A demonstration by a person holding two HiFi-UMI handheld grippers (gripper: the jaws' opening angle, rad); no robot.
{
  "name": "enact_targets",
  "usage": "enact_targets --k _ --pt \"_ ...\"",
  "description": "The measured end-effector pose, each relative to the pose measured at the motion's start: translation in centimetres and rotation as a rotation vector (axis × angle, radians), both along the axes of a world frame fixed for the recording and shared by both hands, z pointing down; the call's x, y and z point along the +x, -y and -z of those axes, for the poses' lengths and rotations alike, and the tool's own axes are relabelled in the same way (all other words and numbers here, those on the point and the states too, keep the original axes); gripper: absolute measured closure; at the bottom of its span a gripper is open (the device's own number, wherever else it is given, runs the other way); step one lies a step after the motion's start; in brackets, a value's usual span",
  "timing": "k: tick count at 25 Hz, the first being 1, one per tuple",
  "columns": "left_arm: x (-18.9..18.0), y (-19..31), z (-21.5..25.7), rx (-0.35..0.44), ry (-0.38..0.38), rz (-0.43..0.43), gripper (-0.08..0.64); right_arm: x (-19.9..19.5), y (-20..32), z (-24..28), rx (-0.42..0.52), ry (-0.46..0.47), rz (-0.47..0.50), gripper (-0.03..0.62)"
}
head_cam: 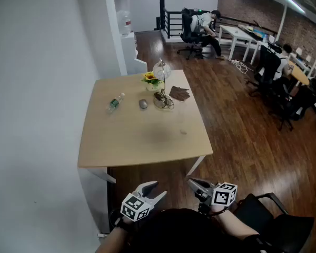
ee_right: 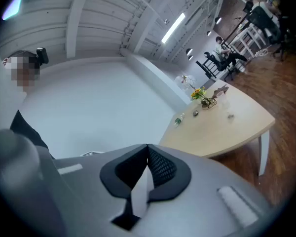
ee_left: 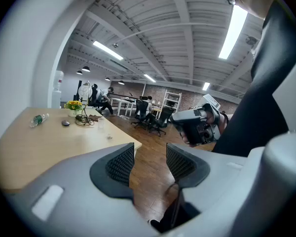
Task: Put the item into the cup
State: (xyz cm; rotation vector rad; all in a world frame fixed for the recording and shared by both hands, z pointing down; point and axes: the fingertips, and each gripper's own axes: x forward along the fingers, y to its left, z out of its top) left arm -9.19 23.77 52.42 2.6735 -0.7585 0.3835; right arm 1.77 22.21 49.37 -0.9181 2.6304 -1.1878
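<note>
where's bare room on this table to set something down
The near half of the table is bare, from the bottle and grey object to the front edge, bar one small item. Crowded at the far end: flowers, cables, brown cloth.

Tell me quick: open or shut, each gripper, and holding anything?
Left gripper: open, nothing between its jaws.
Right gripper: shut, holding nothing.

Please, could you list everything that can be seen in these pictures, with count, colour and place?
table: one, light wood, beside the white wall
bottle: one, clear with green label, lying far left on the table
small rounded object: one, grey, right of the bottle
flowers: one bunch, yellow, table's far edge
flat object: one, brown, right of the flowers
people: two, at background desks
left gripper: grey, open, empty
right gripper: grey, shut, empty
</note>
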Motion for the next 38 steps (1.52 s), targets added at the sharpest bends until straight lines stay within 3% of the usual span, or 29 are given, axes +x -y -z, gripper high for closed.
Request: enact_targets --k 13,24,38 --pt "-1.8 0.7 -0.4 0.001 -0.023 0.012 0.360 0.3 1.1 0.1 0.033 -0.005 -0.075 0.583" --pt "-1.9 2.6 -0.5 0.003 -0.028 0.047 0.360 0.6 3.2 0.0 0.107 -0.172 -0.056 0.583" --pt "1.0 13.5 -2.0 -0.038 0.021 0.090 0.360 2.4 15.0 -2.0 0.105 -0.147 0.027 0.583"
